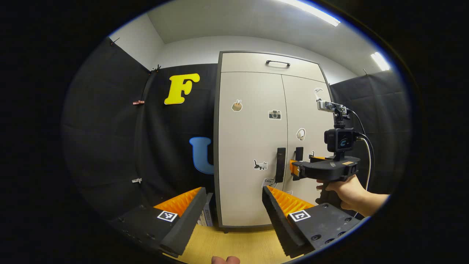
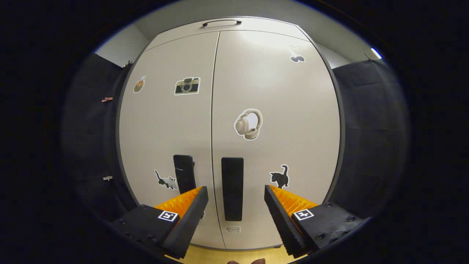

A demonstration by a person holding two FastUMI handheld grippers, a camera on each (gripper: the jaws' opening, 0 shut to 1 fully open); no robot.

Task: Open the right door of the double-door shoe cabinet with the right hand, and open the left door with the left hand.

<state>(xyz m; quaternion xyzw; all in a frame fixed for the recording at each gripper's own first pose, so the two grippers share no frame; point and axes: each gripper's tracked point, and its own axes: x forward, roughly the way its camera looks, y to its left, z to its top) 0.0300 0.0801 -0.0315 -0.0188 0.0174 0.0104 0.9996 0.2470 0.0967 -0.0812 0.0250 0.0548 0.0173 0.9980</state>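
Shoe cabinet (image 2: 278,110) doors shut; a sticker (image 1: 268,181) reads "Love".

Before my tool, smooth matt cabinet doors (image 2: 278,110), matt black handle (image 2: 232,189), perhaps plastic, wood-grain floor (image 2: 234,253) below the cabinet

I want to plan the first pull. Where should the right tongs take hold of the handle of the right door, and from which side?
Grip the right door's handle, an upright dark bar beside the middle seam, around its mid-length. Come straight from the front with one finger on each long side: the bar is tall and narrow, and the right tongs are open and already lined up with it. Both doors look closed.
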